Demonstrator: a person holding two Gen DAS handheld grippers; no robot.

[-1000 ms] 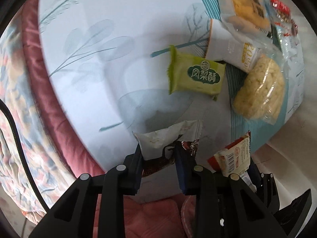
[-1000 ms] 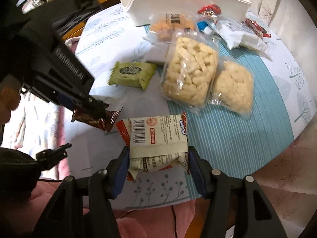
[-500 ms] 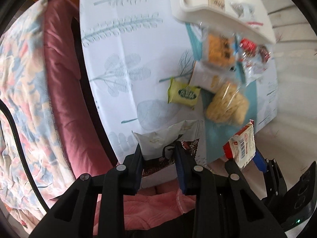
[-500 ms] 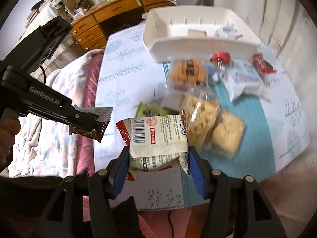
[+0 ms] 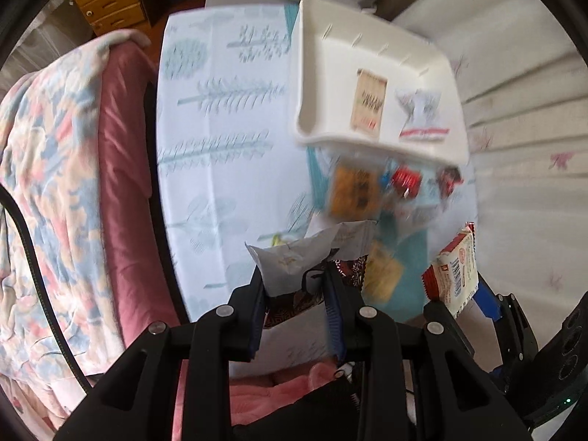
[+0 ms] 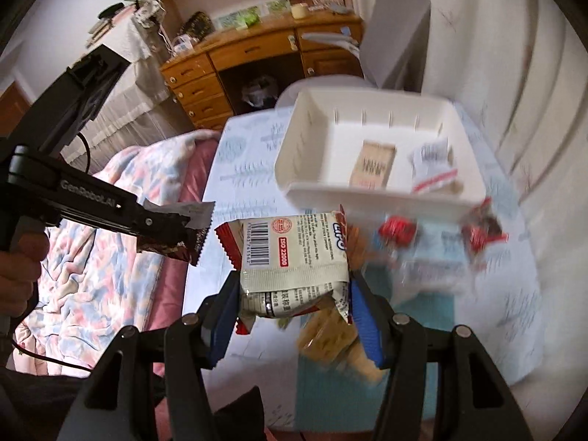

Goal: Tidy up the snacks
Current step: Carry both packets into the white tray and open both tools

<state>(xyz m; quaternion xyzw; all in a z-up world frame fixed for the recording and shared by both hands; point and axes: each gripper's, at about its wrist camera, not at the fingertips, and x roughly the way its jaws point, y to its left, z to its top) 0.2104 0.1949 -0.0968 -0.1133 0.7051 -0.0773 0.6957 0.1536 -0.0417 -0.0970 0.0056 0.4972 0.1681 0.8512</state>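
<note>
My left gripper (image 5: 294, 286) is shut on a brown and silver snack packet (image 5: 297, 264), held in the air above the table's near edge. It also shows at the left of the right wrist view (image 6: 176, 235). My right gripper (image 6: 294, 294) is shut on a white and red cracker packet (image 6: 294, 257), also seen in the left wrist view (image 5: 455, 272). A white basket (image 5: 312, 73) stands at the table's far end with a tan packet (image 5: 369, 104) and a white packet (image 5: 422, 114) inside. Several loose snacks (image 5: 352, 191) lie in front of it.
The round table (image 5: 220, 128) has a white leaf-print cloth with a teal stripe. A bed with pink and blue bedding (image 5: 55, 183) lies left of it. A wooden desk (image 6: 264, 58) and a grey chair (image 6: 397, 36) stand beyond the table.
Both grippers have risen and tilted up with their packets. The basket and the far side of the room have come into view. The view is blurred by motion.
</note>
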